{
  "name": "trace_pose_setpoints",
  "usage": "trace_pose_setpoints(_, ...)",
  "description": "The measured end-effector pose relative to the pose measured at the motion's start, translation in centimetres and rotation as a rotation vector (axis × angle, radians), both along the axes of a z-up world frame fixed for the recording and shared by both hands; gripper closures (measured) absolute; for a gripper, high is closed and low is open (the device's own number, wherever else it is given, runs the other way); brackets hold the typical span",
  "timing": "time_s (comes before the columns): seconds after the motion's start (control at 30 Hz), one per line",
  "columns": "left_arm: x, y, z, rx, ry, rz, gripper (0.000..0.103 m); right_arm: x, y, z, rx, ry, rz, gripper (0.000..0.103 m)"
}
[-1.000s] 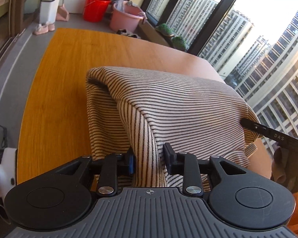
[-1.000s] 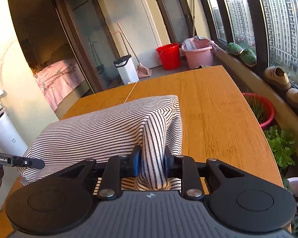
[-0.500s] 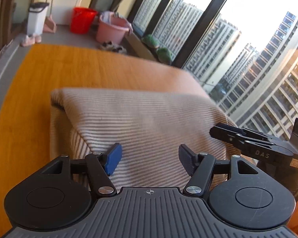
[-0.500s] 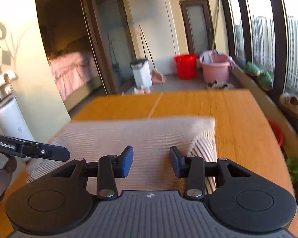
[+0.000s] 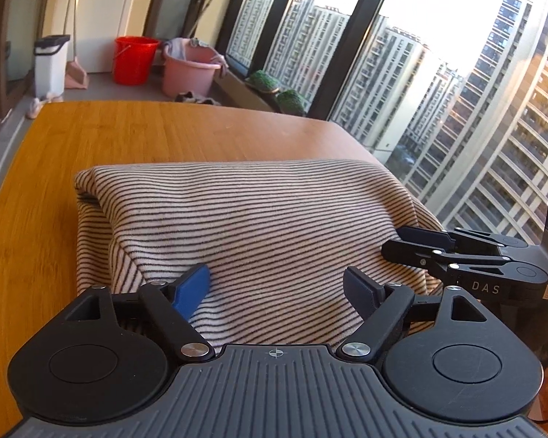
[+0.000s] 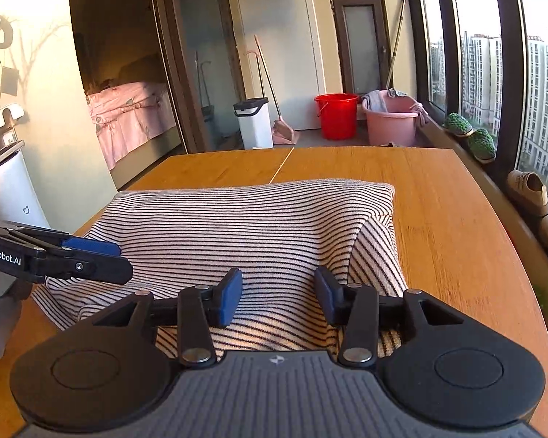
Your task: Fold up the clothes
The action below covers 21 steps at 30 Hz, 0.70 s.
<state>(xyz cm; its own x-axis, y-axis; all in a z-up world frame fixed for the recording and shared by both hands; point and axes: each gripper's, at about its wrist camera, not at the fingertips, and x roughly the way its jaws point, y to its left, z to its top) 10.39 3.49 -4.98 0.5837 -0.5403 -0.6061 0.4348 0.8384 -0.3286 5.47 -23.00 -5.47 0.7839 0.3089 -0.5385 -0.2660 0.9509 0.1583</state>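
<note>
The folded striped garment lay on the bench, just ahead of the left gripper and right gripper; both had just been opening, released, cloth lying loose between their jaws.

Bench: rectangular orange-brown wood-grain top with rounded corners; thin pale seam line runs across the far half. Only item lying on it: folded white-and-black striped knit garment, bunched, at the near end, upper layer draped over lower.
</note>
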Motion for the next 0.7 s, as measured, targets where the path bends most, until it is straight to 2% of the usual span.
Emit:
trace_pose_setpoints(0.17, -0.7, 0.6, 0.8, -0.011, -0.022, 0.067, 0.021, -0.6, 0.1, 0.8, -0.01, -0.013, -0.013, 0.058)
trace_pose_setpoints(0.23, -1.5, 1.4, 1.6, 0.006, -0.084, 0.133, 0.021, -1.3, -0.4, 2.1, -0.014, -0.052, -0.022, 0.056)
trace_pose_setpoints(0.3, -2.3, 2.2, 2.4, 0.022, -0.15, 0.202, 0.021, -1.6, -0.9, 3.2, -0.062, -0.115, -0.071, 0.048)
trace_pose_setpoints(0.37, -1.6, 3.2, 2.1, 0.011, -0.127, 0.249, 0.022, -1.1, -1.7, 3.7, -0.094, -0.138, -0.121, 0.043)
trace_pose_setpoints(0.5, 0.2, 3.8, 0.3, 0.004, -0.008, 0.258, 0.024, 1.3, -2.9, 2.0, -0.059, -0.026, -0.154, 0.038)
trace_pose_setpoints(0.6, 0.2, 3.9, -0.3, -0.009, 0.024, 0.224, 0.026, 1.8, -2.9, 0.3, -0.028, 0.025, -0.148, 0.037)
trace_pose_setpoints(0.67, 0.3, 3.8, -0.4, -0.003, 0.019, 0.21, 0.031, 1.9, -3.1, -0.1, 0.004, 0.031, -0.149, 0.038)
trace_pose_setpoints(0.7, 0.2, 3.7, -0.4, 0.004, 0.013, 0.208, 0.036, 1.8, -3.1, -0.1, 0.002, 0.026, -0.143, 0.038)
